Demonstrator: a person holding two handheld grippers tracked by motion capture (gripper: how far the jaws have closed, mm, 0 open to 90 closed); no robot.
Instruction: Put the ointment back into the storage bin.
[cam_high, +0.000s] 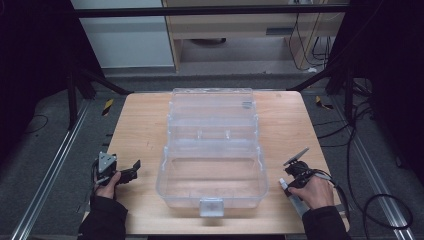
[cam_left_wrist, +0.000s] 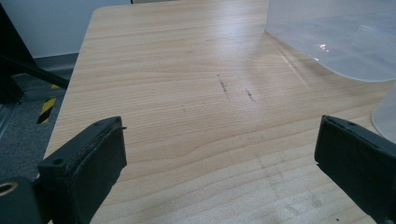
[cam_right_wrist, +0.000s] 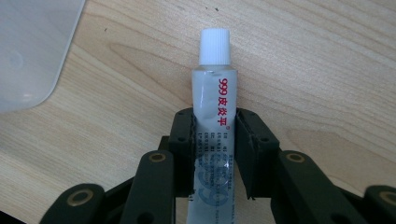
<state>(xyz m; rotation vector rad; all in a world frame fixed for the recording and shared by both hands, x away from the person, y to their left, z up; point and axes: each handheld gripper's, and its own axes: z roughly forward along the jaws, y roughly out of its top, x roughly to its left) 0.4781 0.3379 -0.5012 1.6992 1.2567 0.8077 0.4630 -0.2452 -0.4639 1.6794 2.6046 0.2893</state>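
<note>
The right gripper (cam_right_wrist: 214, 140) has its jaws closed against both sides of a small white ointment tube (cam_right_wrist: 212, 121) with a ribbed white cap and red lettering, so the grasp on the tube looks done. In the high view this right gripper (cam_high: 290, 186) sits low near the table's (cam_high: 140, 125) right edge, toward its near right corner, just beside the clear plastic box (cam_high: 212, 150); whether the tube is lifted off the wood or resting on it I cannot tell. The box stands in the middle of the table with its lid thrown back toward the far edge, and its main compartment looks empty, so the likely step left is to carry the tube over the near wall and release it inside. The left gripper (cam_left_wrist: 219, 154) is holding nothing, its jaws spread wide over bare wood; in the high view it (cam_high: 131, 169) rests near the table's left edge, apart from the box.
</note>
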